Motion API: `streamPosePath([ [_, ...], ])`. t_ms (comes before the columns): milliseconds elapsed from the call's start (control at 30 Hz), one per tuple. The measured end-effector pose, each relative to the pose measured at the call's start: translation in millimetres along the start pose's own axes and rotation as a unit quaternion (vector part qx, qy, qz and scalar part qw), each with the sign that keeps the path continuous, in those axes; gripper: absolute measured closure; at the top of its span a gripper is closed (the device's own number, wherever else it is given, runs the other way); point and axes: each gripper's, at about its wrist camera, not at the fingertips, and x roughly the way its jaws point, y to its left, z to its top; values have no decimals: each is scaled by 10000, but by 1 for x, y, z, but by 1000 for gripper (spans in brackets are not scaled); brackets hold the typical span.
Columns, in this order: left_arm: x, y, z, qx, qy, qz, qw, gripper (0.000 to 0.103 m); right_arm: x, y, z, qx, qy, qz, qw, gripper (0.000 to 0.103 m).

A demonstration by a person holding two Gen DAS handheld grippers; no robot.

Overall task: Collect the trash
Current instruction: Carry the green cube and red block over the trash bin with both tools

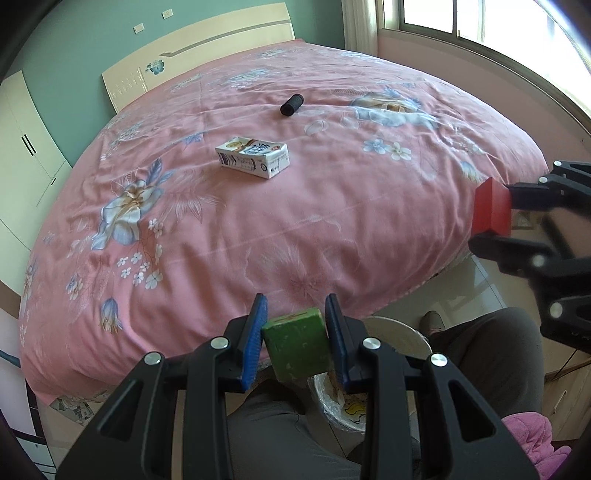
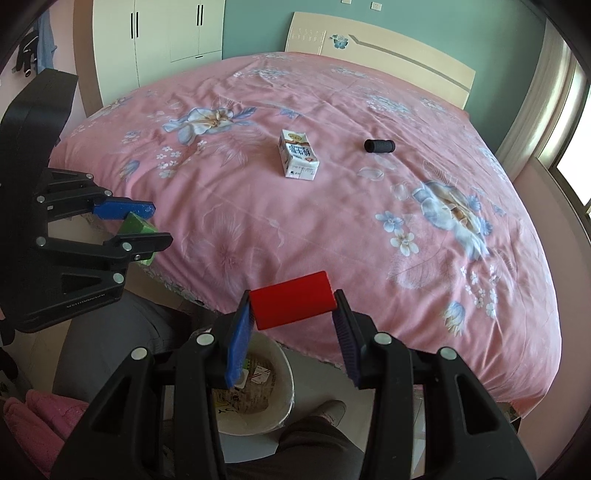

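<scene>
My left gripper [image 1: 295, 332] is shut on a green box [image 1: 297, 345] and holds it over the foot of the bed, above a white trash bin [image 1: 400, 334]. My right gripper [image 2: 293, 314] is shut on a red box [image 2: 293, 302], also above the bin [image 2: 280, 369]. The right gripper with the red box [image 1: 493, 206] shows at the right of the left wrist view. The left gripper with the green box [image 2: 135, 225] shows at the left of the right wrist view. A white milk carton [image 1: 253, 157] [image 2: 297, 155] and a black cylinder [image 1: 291, 104] [image 2: 379, 145] lie on the pink bedspread [image 1: 258, 229].
The bin holds wrappers and sits on the floor between the person's grey-trousered legs [image 1: 487, 362]. A headboard [image 2: 380, 48] and white wardrobe [image 2: 159, 33] stand behind the bed. A window [image 1: 498, 26] is beside it. A pink slipper [image 2: 40, 417] is on the floor.
</scene>
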Motion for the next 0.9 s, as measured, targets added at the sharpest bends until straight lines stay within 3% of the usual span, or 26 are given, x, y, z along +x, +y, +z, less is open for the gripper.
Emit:
streamPosePath([
  [233,29,-14,-29,-15,252,-166,9995,68,34,10,-37,184,321,215,9991,59],
  [533,83,-30,-70,-35,891,-445,9950,68,92,31,-89,173,1037,479,9933,59],
  [900,147,-43,-108,-174,1676,-758,9828,68,159,45,-137,230,1901,778,9784,59],
])
